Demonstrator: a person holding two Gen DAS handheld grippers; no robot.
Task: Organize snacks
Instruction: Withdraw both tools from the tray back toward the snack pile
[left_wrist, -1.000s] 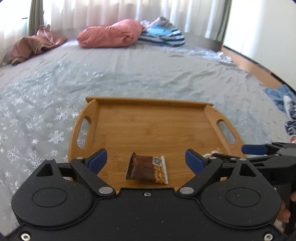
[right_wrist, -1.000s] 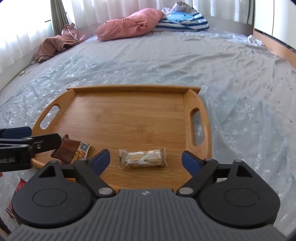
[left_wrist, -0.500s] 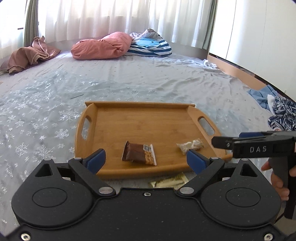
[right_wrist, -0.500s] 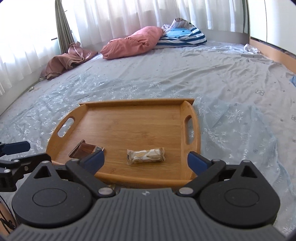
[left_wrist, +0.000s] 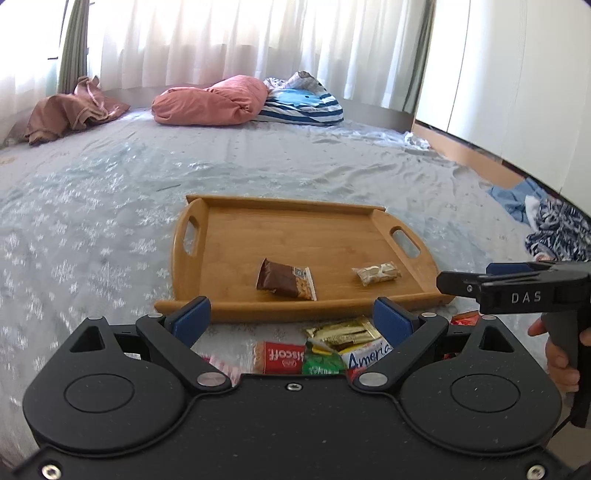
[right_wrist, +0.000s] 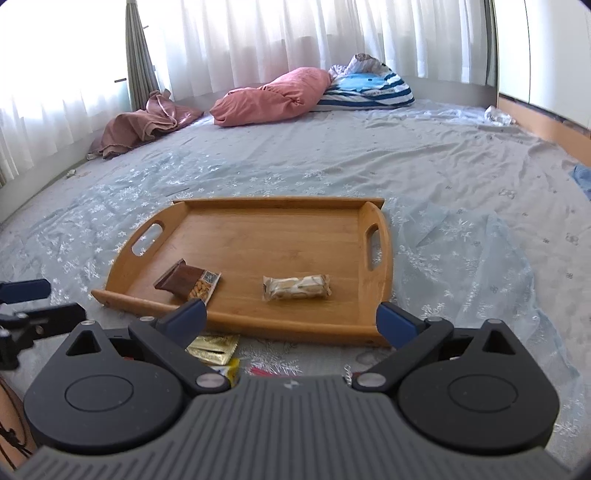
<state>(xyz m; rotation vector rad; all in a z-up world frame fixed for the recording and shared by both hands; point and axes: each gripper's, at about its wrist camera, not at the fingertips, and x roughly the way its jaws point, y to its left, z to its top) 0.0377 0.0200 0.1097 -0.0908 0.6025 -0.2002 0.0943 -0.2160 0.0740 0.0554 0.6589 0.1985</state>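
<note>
**Light, crinkly packets wait at the near edge of the tray**

The wooden tray (left_wrist: 295, 236) lies on the bed (left_wrist: 110, 192). Two snacks are already on it: a brown packet (left_wrist: 285, 279) near the front left and a pale wrapped bar (left_wrist: 376, 273) to its right, well apart from each other. More snacks lie on the bedsheet just in front of the tray: a gold packet (left_wrist: 345, 332), a red Biscoff packet (left_wrist: 279, 356), a green packet (left_wrist: 323, 363) and a white packet (left_wrist: 369, 356), touching or overlapping one another.

The left tool (left_wrist: 291, 321) is spread wide and holds nothing; it hangs above this heap. The right tool (right_wrist: 291, 319) is also spread wide and empty, near the front rim of the tray.

I judge these packets to be very light, soft and a little slippery because of the foil. The contents can probably break if pressed hard. A good hold is across the short width at the middle of one packet. The gold one lies on top, so it seems the easiest to take without disturbing the neighbours.
</note>
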